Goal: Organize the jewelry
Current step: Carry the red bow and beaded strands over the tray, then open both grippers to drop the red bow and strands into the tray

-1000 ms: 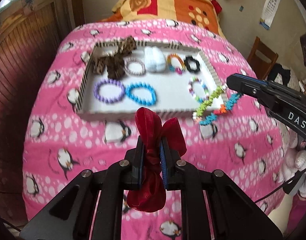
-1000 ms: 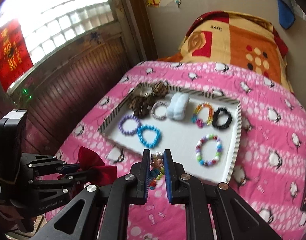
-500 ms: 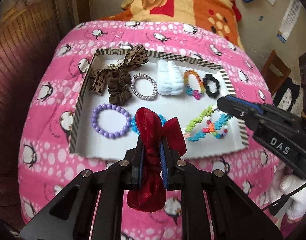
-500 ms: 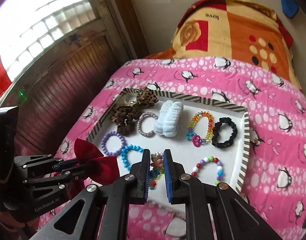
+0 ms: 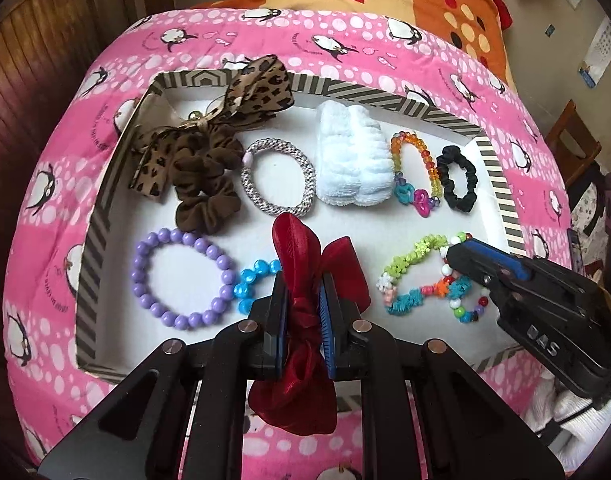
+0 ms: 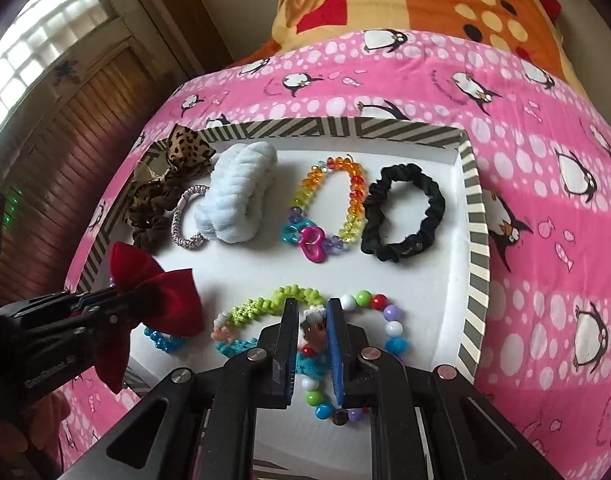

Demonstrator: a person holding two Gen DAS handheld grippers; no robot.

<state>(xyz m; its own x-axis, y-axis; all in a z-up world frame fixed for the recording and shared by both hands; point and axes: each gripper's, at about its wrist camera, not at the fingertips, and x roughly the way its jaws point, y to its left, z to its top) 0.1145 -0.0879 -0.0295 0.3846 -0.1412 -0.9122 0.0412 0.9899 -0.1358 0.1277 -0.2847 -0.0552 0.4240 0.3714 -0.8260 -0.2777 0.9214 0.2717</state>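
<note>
My left gripper (image 5: 303, 286) is shut on a red satin bow (image 5: 301, 256) and holds it over the near middle of the white tray (image 5: 105, 184); it also shows in the right wrist view (image 6: 117, 296) with the bow (image 6: 161, 300). My right gripper (image 6: 311, 312) is shut on a green-and-blue woven bracelet (image 6: 261, 304), low over the tray's near right part, above a multicolour bead bracelet (image 6: 389, 320). In the left wrist view the right gripper (image 5: 453, 256) holds that woven bracelet (image 5: 413, 256).
The tray lies on a pink penguin blanket (image 5: 425, 56) and holds a leopard bow with brown scrunchie (image 5: 201, 172), silver band (image 5: 279, 178), white towelling band (image 5: 353, 160), rainbow bracelet (image 5: 413, 168), black scrunchie (image 5: 459, 180), purple bead bracelet (image 5: 181, 280) and blue bead bracelet (image 5: 251, 284). A wooden panel wall (image 6: 57, 128) stands left.
Both grippers have moved forward from outside the tray's near edge to over the tray, carrying the red bow and the woven bracelet, and have come lower.
</note>
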